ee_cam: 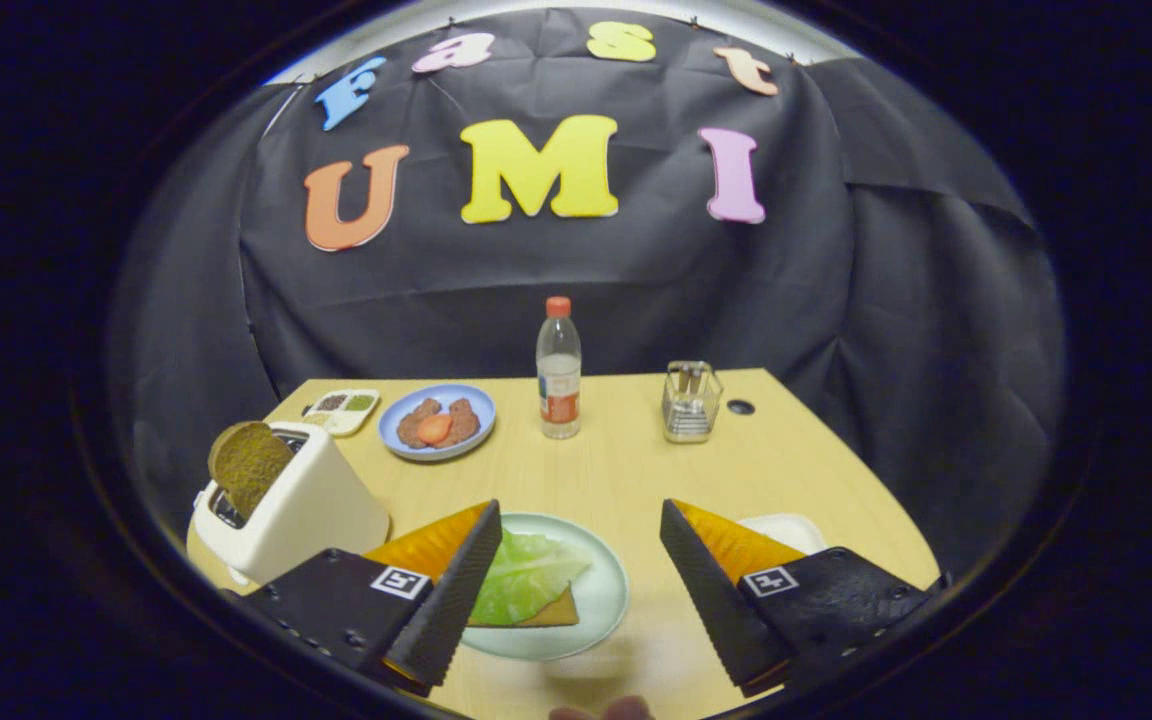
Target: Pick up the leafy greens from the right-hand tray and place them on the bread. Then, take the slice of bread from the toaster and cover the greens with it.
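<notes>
Behind the plate (604, 610), bottle (559, 370), toaster (286, 505) leftward, tool (581, 540) wide open, empty, greens (526, 580) on bread (551, 612).

A pale wooden desk (626, 470) carries a white toaster (301, 510) near its left edge, a small condiment tray (341, 410) and a blue plate (436, 422) behind it, a water bottle (559, 370) at mid-back, a wire holder (691, 402) beside a cable hole (740, 407), a green plate (591, 600) in front, and a white tray (791, 530) right of that.

light: soft overhead, bench (636, 470) evenly lit, backdrop dim | shadows: faint | glare: none really | blur: sharp centre, mushy rim | distortion: heavy fisheye bending at edges
</notes>
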Action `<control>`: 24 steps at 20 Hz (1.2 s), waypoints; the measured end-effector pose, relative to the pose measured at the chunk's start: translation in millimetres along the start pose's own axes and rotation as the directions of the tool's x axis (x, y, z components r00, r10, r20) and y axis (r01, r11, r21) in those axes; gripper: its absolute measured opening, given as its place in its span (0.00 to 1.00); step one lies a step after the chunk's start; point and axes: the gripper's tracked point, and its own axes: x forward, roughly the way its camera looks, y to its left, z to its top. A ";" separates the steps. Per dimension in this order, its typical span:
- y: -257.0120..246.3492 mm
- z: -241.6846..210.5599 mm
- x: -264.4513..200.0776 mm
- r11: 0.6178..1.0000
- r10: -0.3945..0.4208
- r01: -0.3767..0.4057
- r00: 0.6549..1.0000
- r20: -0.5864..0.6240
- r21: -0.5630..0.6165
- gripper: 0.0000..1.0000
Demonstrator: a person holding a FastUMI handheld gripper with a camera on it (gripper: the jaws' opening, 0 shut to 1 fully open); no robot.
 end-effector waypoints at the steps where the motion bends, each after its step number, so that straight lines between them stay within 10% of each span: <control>1: 3.0 12.5 -12.8 1.000 -0.003 0.004 0.999 0.033 -0.010 0.97; 10: 126.1 62.5 -71.2 0.993 0.117 -0.118 0.986 0.121 0.001 0.96; 17: 234.6 28.0 -64.7 0.975 0.221 -0.221 0.975 0.025 0.011 0.96; 24: 274.4 -16.4 -15.9 0.986 0.166 -0.167 0.984 -0.068 -0.011 0.95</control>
